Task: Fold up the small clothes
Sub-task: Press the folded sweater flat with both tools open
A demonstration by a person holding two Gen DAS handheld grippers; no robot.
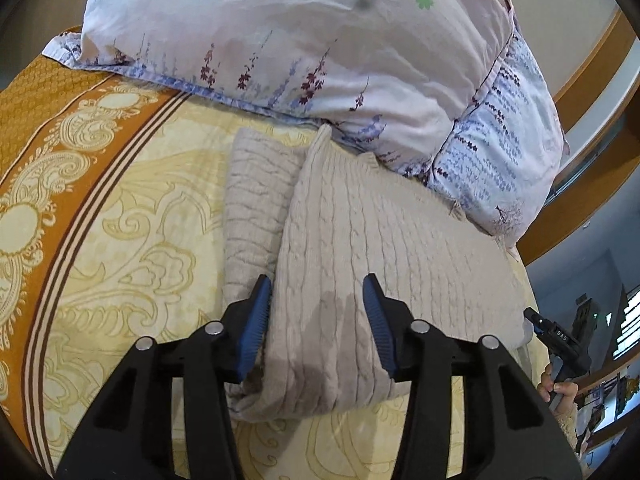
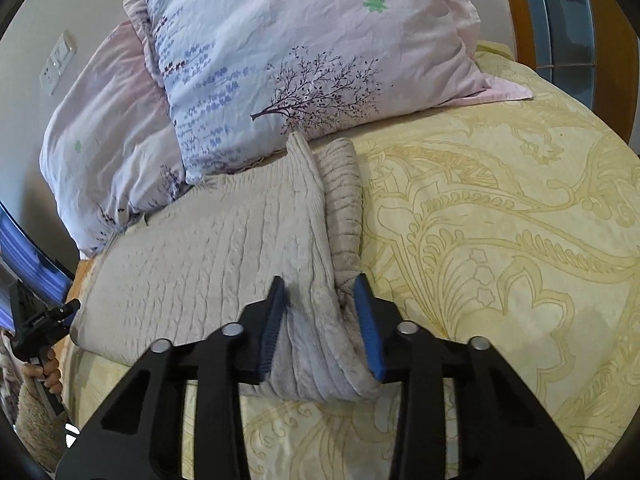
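One beige cable-knit sweater (image 1: 360, 248) folded at frame centre on a yellow paisley bedspread (image 1: 132, 240), two floral cotton pillows (image 1: 280, 32) above, left gripper (image 1: 318, 320) and right gripper (image 2: 320, 316) jaws spread, straddling knit folds without clamping.

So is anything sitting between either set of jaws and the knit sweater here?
Nothing visible. The left gripper and right gripper each have open jaws straddling the beige cable-knit sweater at its near edge. The floral pillows only border its far side.
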